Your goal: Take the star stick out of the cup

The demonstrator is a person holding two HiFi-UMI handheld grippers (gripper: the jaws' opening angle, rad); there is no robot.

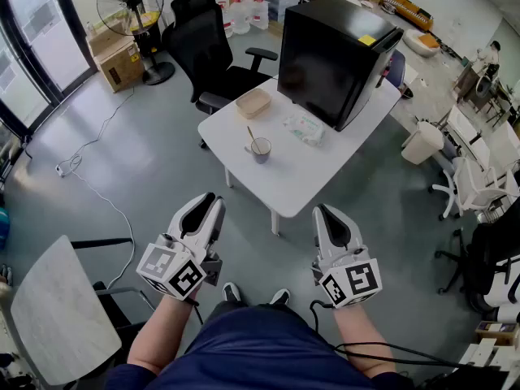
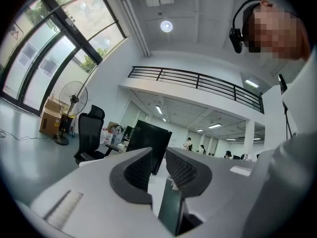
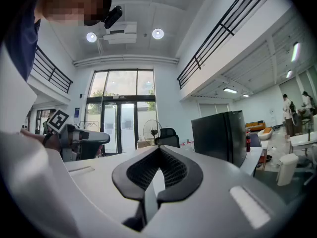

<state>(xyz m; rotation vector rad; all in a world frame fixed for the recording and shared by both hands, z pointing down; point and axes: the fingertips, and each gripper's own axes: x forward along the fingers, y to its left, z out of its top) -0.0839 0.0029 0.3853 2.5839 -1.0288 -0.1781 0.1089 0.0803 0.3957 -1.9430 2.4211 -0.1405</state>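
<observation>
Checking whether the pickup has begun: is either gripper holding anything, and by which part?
Nothing is held. The left gripper has its jaws apart and empty; the right gripper has them shut on nothing. The stick is in the cup.

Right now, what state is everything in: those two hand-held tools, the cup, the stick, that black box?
Left tool: jaws slightly apart, empty.
Right tool: jaws shut, empty.
Cup: upright on the white table.
Star stick: in the cup, leaning.
Black cabinet: door closed.
</observation>
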